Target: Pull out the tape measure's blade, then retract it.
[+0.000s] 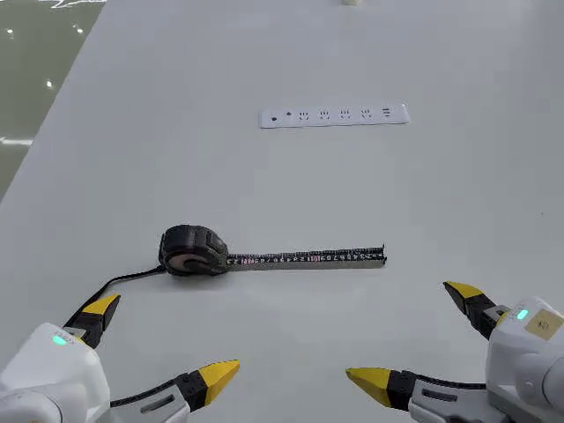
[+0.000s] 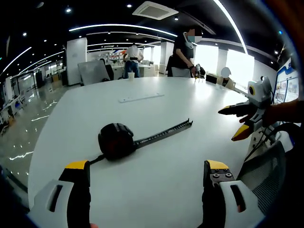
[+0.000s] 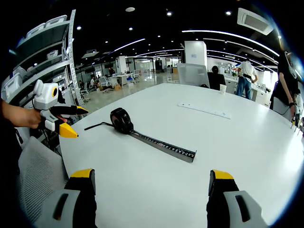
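Ahead of both pairs of fingers, on the white table [image 1: 423,203], lies the tape measure [image 1: 192,250], and neither gripper touches it. Its dark case [image 2: 116,140] rests on its side just beyond the left gripper [image 1: 167,339], in line with the gap between that gripper's two fingers. A black strap [image 1: 132,277] trails from the case back toward the outer finger's yellow tip and ends near it. The blade [image 1: 308,257] is drawn out and lies flat on the table, running from the case toward the right. Its hook end sits ahead of the gap between the fingers of the right gripper [image 1: 404,333].

Both grippers hover low over the near edge of the table with their jaws spread wide, and nothing is held between them.

From the left gripper view, the case sits ahead between the two yellow-tipped fingers, somewhat nearer the left one, and the blade slants away toward the upper right. The right gripper shows at the right side of that view, fingers apart.

From the right gripper view, the hook end lies ahead, roughly midway between the fingers, with the case farther off toward the upper left. The left gripper shows at the left side, held in a hand [image 3: 26,117], fingers apart.

A white power strip [image 1: 335,115] lies well beyond the tape measure, apart from it.
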The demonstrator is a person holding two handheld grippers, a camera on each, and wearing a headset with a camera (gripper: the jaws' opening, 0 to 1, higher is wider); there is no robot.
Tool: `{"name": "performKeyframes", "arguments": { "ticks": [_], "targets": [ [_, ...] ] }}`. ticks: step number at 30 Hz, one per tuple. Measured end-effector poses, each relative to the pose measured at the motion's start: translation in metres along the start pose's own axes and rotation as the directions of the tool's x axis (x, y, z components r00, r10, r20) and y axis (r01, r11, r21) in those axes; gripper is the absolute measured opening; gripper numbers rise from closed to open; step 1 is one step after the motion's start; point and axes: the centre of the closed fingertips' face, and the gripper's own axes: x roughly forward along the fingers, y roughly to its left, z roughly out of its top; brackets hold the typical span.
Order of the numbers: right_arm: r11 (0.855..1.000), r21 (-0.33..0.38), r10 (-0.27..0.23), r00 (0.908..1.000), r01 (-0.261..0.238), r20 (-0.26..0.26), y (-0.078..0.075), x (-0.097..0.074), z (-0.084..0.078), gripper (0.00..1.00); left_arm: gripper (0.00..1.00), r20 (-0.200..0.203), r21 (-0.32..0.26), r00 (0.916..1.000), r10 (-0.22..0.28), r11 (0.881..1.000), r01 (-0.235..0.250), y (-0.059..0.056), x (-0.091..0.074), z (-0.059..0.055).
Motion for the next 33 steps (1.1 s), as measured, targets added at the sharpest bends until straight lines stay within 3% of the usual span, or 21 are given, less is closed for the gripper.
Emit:
{"name": "performKeyframes", "arguments": {
  "ticks": [23, 33],
  "targets": [
    [1.0, -0.007, 0.014, 0.9999, -0.014, -0.005, 0.002, 0.001, 0.005, 0.96, 0.95, -0.002, -0.005, 1.0, -0.009, 1.0, 0.009, -0.007, 0.005, 0.001],
    [0.999, -0.019, 0.028, 0.9996, -0.028, -0.01, -0.002, 0.006, 0.007, 0.92, 0.93, -0.036, -0.008, 0.9993, -0.011, 1.0, 0.011, -0.003, 0.016, -0.003]
  ]
}}
